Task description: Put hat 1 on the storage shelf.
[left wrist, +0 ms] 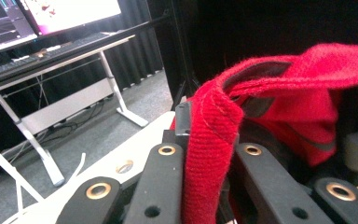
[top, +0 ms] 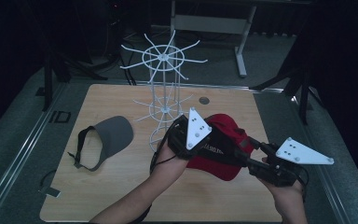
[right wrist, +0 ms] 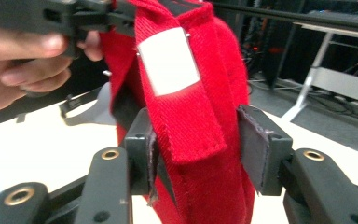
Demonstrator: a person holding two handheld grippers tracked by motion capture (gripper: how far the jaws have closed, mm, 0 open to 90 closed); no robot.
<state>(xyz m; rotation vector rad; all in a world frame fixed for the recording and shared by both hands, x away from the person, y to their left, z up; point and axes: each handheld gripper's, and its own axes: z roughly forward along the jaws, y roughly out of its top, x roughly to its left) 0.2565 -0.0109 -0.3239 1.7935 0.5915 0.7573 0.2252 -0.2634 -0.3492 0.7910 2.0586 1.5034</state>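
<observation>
**Red cap held up between both claws**

I am holding the red cap (top: 221,147) off the table (top: 121,196), toward its right half, with a claw on each side. My left claw (left wrist: 209,140) is gripping the cap's band: its jaws are pinching the red fabric tightly, closed against it. My right claw (right wrist: 196,140) is sitting around the cap's back strap (right wrist: 186,107); the left jaw is pressing on the fabric, while the right jaw is standing a little off it, so this claw is partly open and not clamping.

The rack (top: 164,93), white wire, is standing just behind my left hand (top: 168,161), close to the cap's far side. The grey visor (top: 105,140) is lying well apart on the left. The near strip of the table in front of my hands is lying bare, and so is the near-left corner. The cap is hanging inside the right edge.

White lettering is showing on the cap's front in the high view, too small to read. A blank white tag (right wrist: 168,60) is sitting on the strap.
</observation>
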